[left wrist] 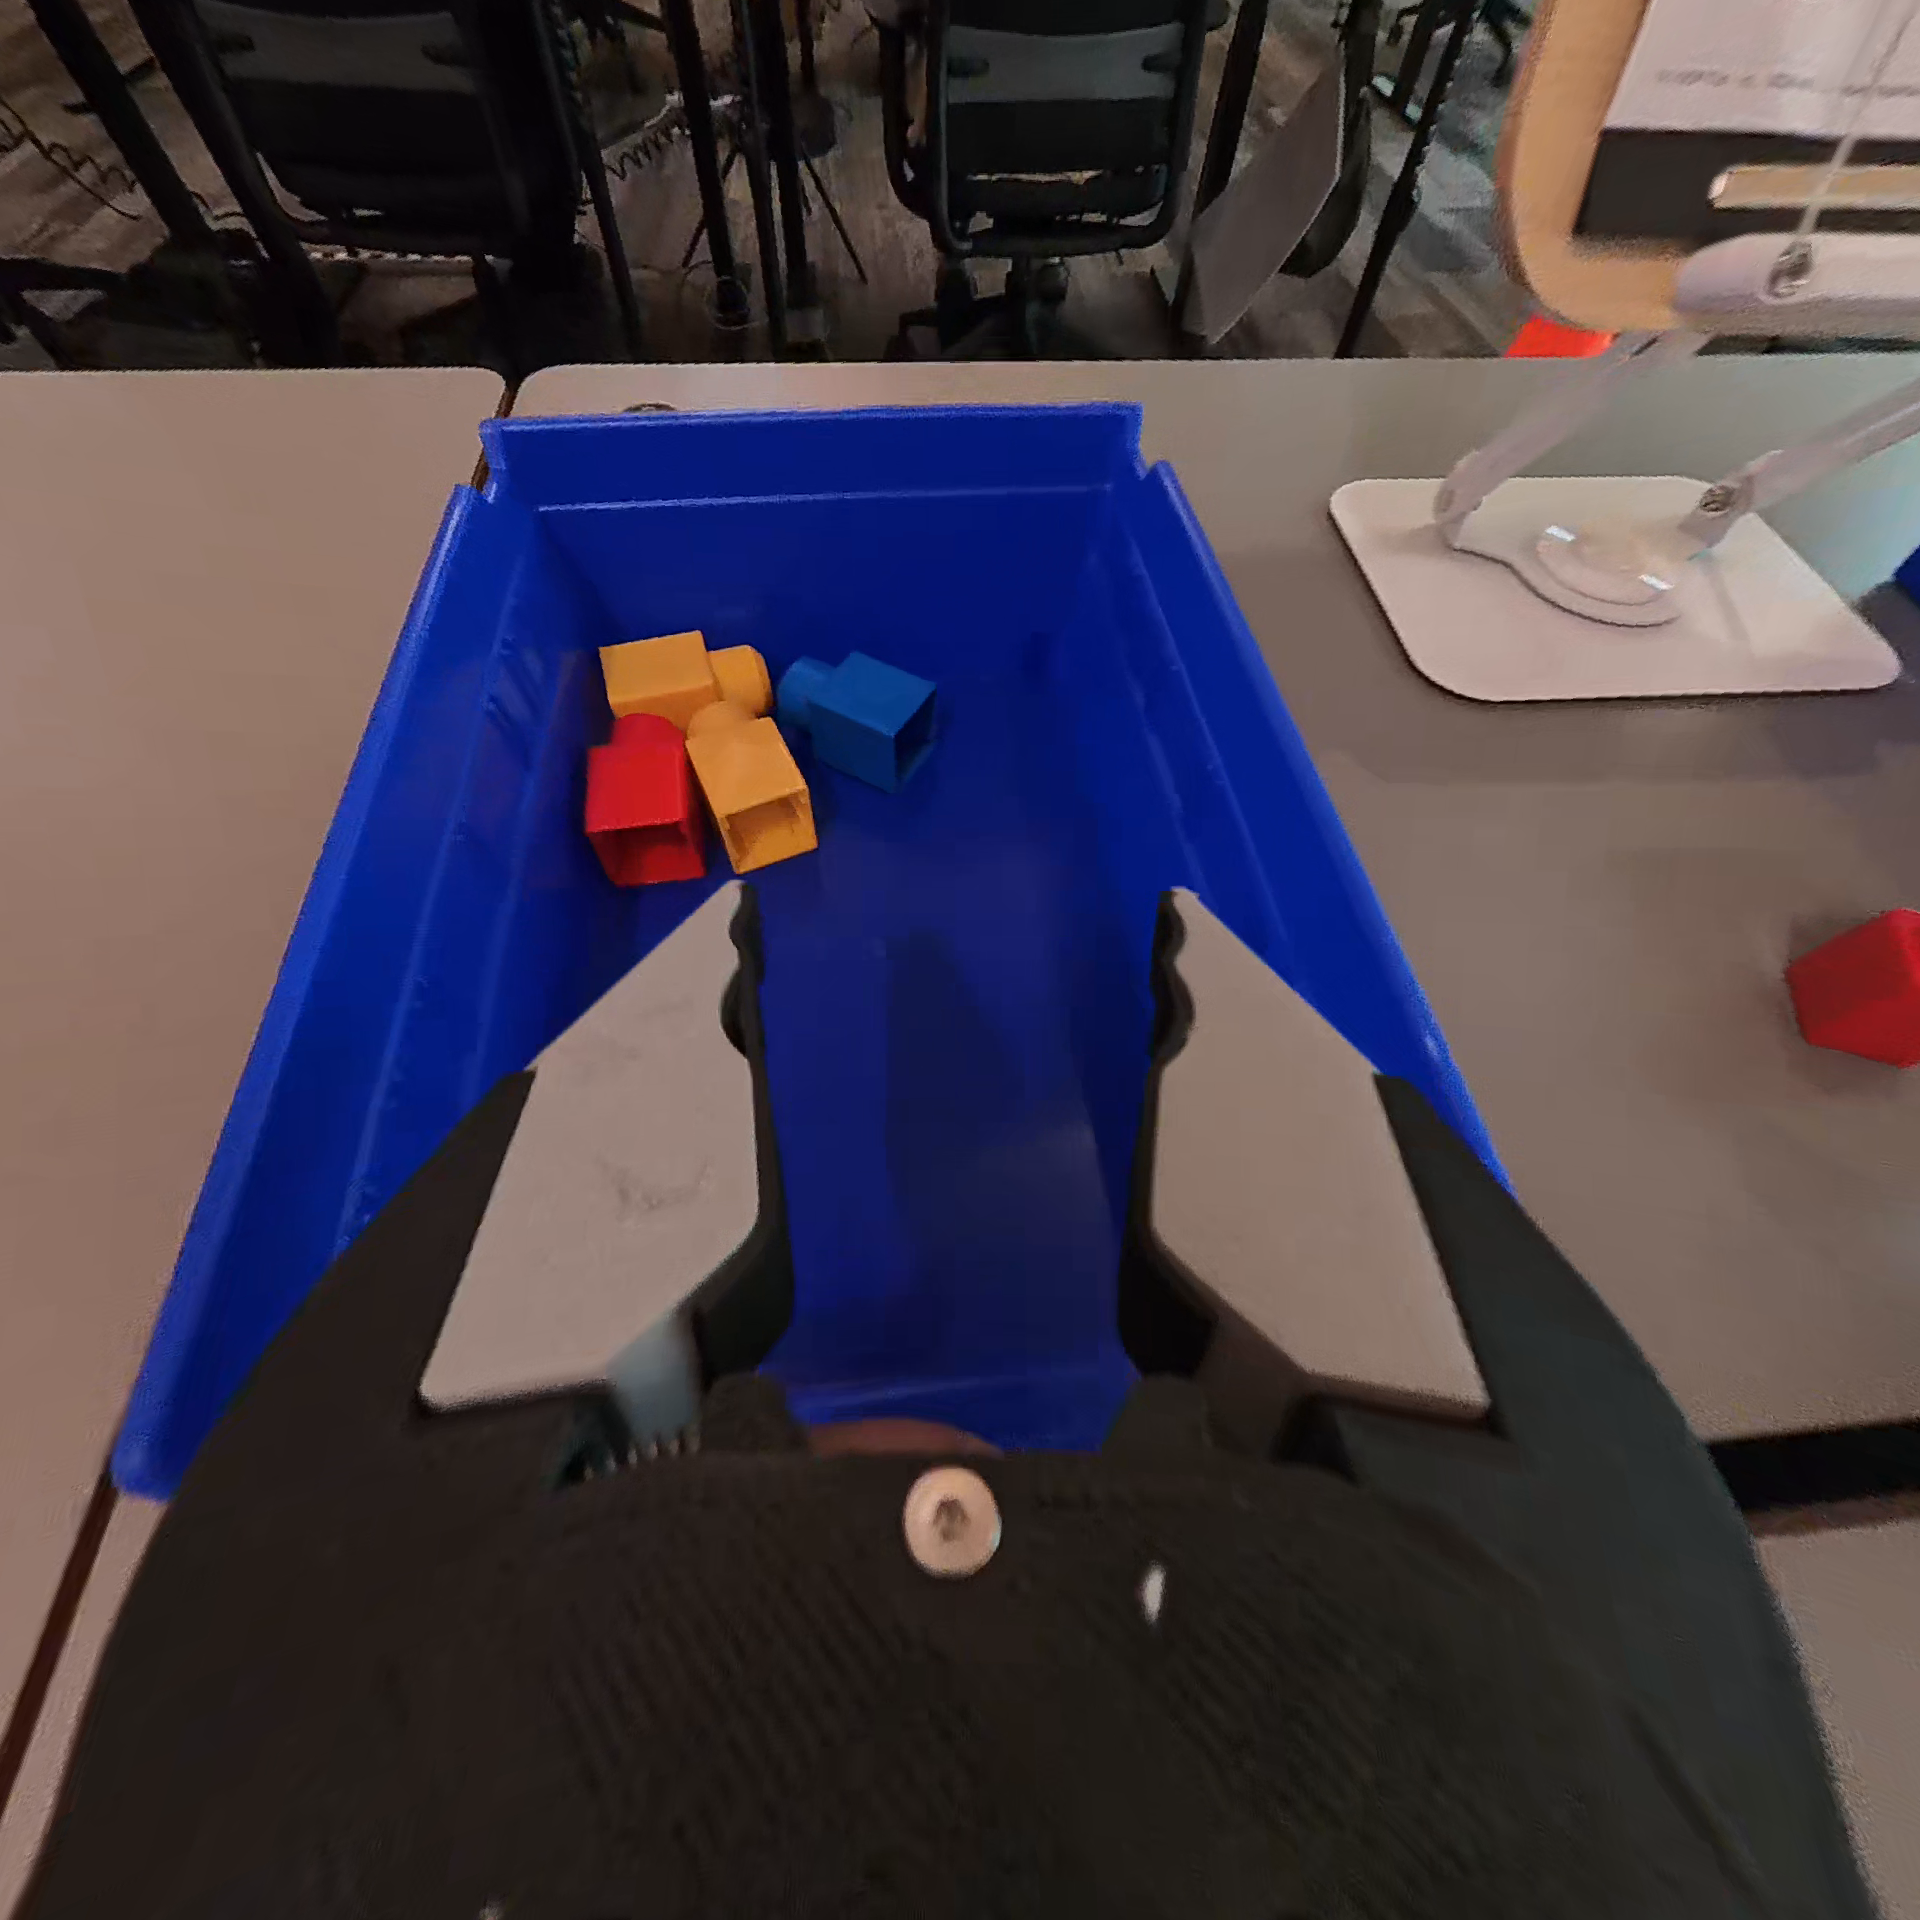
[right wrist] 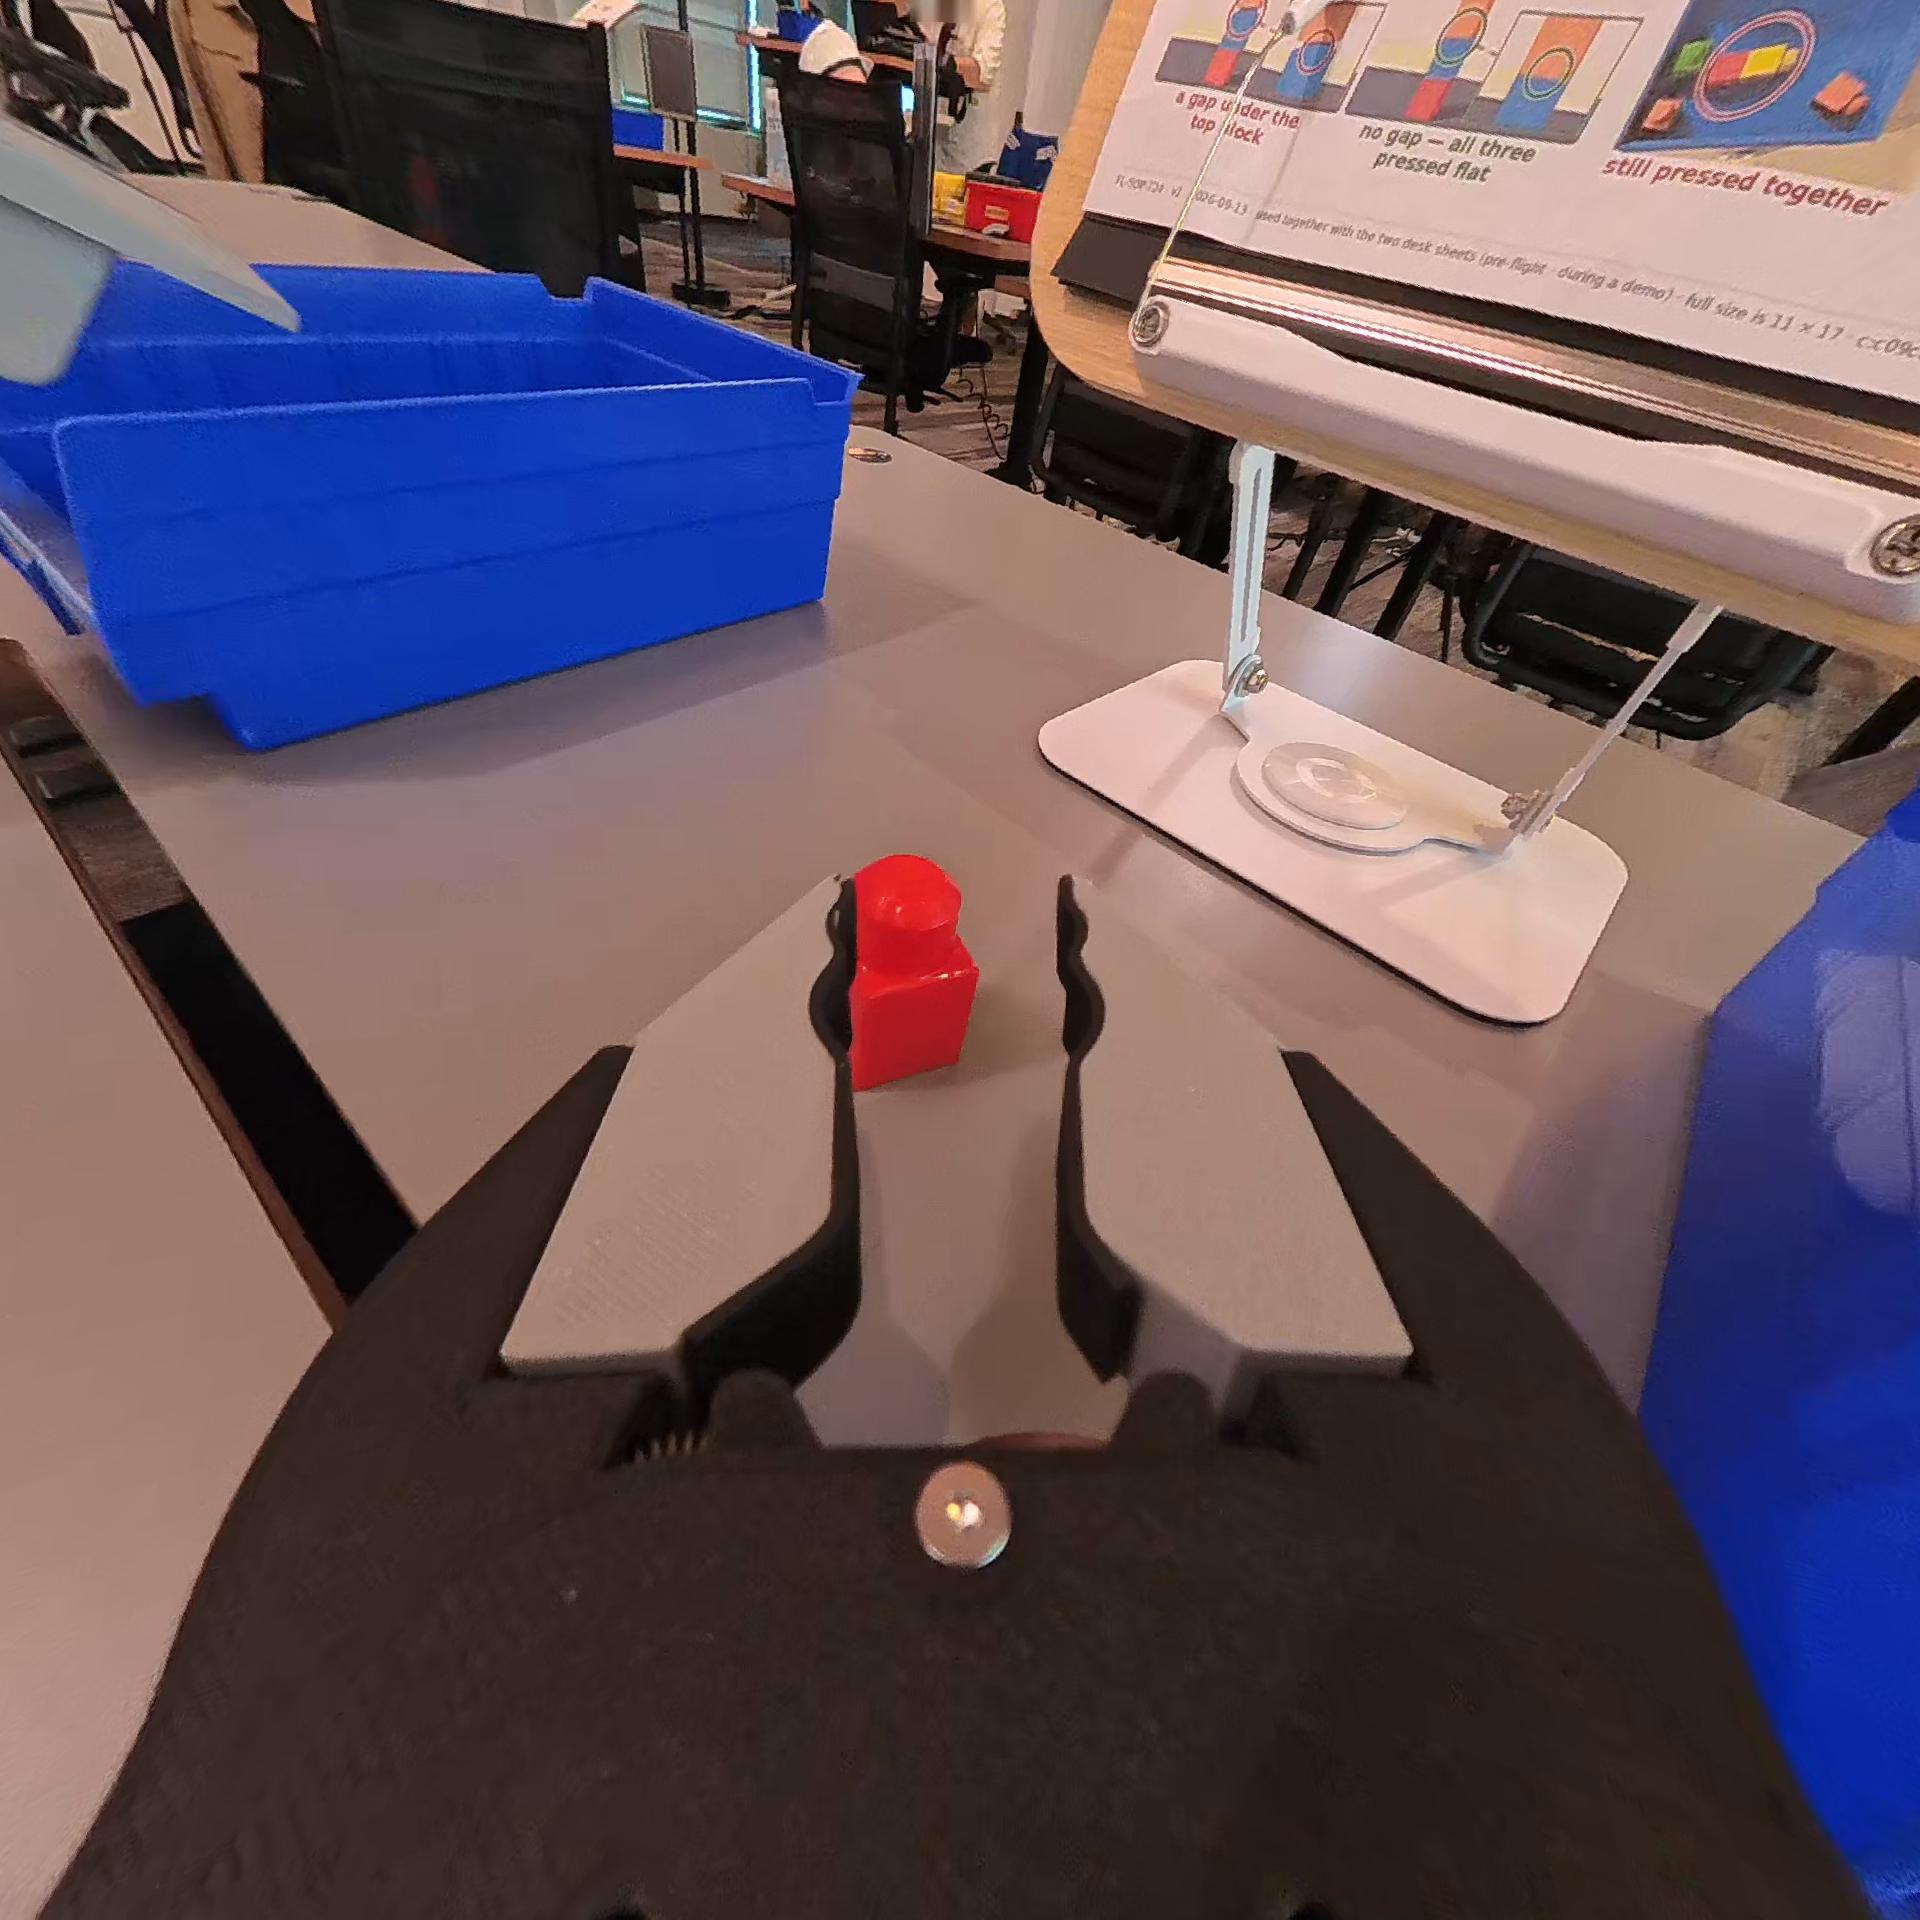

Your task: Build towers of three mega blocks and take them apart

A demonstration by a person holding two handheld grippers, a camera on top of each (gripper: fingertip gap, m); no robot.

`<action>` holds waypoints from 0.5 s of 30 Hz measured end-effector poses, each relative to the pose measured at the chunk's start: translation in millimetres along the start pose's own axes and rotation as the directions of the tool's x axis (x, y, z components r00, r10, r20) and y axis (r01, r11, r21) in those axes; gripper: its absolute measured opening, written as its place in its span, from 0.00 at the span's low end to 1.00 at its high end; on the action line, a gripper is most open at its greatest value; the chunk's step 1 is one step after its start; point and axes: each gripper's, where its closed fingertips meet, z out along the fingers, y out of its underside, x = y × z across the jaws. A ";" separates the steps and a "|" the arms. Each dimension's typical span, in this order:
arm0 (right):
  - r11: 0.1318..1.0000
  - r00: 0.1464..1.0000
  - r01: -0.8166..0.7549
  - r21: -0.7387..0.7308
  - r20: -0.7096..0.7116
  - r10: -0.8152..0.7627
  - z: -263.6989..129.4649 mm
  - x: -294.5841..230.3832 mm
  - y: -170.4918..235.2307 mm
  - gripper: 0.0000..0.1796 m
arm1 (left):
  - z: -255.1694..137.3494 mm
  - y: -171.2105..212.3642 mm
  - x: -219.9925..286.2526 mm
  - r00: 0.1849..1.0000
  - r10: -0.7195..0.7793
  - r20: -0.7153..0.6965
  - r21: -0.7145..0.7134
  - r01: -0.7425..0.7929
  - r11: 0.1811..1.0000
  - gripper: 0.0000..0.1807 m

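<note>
In the left wrist view a blue bin (left wrist: pixel 1226 665) holds a red block (left wrist: pixel 639 805), two orange blocks (left wrist: pixel 753 795) (left wrist: pixel 675 675) and a blue block (left wrist: pixel 862 717), all lying on their sides at its far left. My left gripper (left wrist: pixel 951 899) is open and empty above the bin's near half. In the right wrist view a red block (right wrist: pixel 914 982) stands upright on the grey table (right wrist: pixel 582 894). My right gripper (right wrist: pixel 951 888) is open around it; the block sits against the left finger, apart from the right one. That red block also shows in the left wrist view (left wrist: pixel 1860 987).
A white stand (right wrist: pixel 1351 831) holding an instruction sheet (right wrist: pixel 1507 156) stands at the right; its base also shows in the left wrist view (left wrist: pixel 1610 592). The blue bin (right wrist: pixel 447 520) sits at the left in the right wrist view. Another blue object (right wrist: pixel 1808 1299) is at the right edge. Chairs stand beyond the table.
</note>
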 end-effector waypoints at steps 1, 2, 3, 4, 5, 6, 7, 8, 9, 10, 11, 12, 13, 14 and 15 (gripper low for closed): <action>1.000 1.000 -0.001 -0.001 -0.001 0.001 1.5 1.6 -0.1 0.20 | 7.5 -0.3 -3.0 1.000 0.007 0.015 -0.013 -0.007 1.000 0.41; 1.000 1.000 -0.002 -0.001 -0.003 0.002 3.1 3.6 -0.2 0.20 | 14.9 -0.3 -5.5 1.000 0.010 0.026 -0.025 -0.010 1.000 0.41; 1.000 1.000 -0.005 -0.002 -0.005 0.005 4.6 5.5 -0.2 0.20 | 22.5 0.1 -6.6 1.000 0.011 0.029 -0.038 -0.010 0.999 0.41; 1.000 1.000 -0.012 -0.003 -0.004 0.012 6.0 7.0 -0.1 0.20 | 29.7 1.0 -7.5 0.999 0.010 0.033 -0.054 -0.008 0.999 0.41; 1.000 1.000 -0.020 -0.005 -0.002 0.020 7.3 8.2 0.2 0.20 | 36.8 1.4 -8.3 0.999 0.011 0.039 -0.065 -0.008 0.998 0.41; 0.999 1.000 -0.031 -0.008 0.002 0.031 8.6 9.3 0.6 0.21 | 44.2 0.9 -9.4 0.999 0.015 0.049 -0.072 -0.012 0.997 0.41; 0.999 0.999 -0.043 -0.009 0.005 0.043 9.4 10.0 0.8 0.21 | 52.1 0.1 -10.9 0.998 0.025 0.061 -0.078 -0.020 0.997 0.41; 0.998 0.998 -0.055 -0.006 0.011 0.056 9.7 10.3 0.4 0.21 | 60.8 -0.3 -12.0 0.997 0.040 0.072 -0.091 -0.034 0.995 0.41; 0.998 0.998 -0.068 -0.002 0.017 0.068 9.8 10.7 -0.3 0.21 | 70.2 -0.1 -13.5 0.995 0.055 0.085 -0.111 -0.046 0.993 0.41; 0.997 0.996 -0.082 0.003 0.022 0.082 9.6 11.3 -0.9 0.21 | 79.7 0.5 -15.2 0.993 0.067 0.099 -0.139 -0.053 0.989 0.41; 0.995 0.995 -0.097 0.006 0.027 0.097 9.5 11.8 -1.2 0.21 | 89.2 0.5 -18.0 0.990 0.074 0.118 -0.163 -0.054 0.985 0.41; 0.994 0.993 -0.110 0.009 0.033 0.110 9.5 12.2 -1.7 0.21 | 98.6 1.4 -20.9 0.987 0.078 0.137 -0.193 -0.051 0.980 0.41; 0.992 0.992 -0.122 0.012 0.039 0.122 9.5 12.4 -2.3 0.21 | 108.1 2.8 -23.3 0.985 0.074 0.154 -0.226 -0.037 0.973 0.41; 0.991 0.990 -0.133 0.015 0.044 0.132 9.7 13.0 -2.8 0.21 | 117.5 3.6 -24.5 0.984 0.065 0.164 -0.252 -0.022 0.967 0.40; 0.989 0.989 -0.144 0.016 0.046 0.143 10.1 13.7 -2.8 0.21 | 126.6 4.5 -25.4 0.983 0.056 0.173 -0.275 -0.006 0.961 0.40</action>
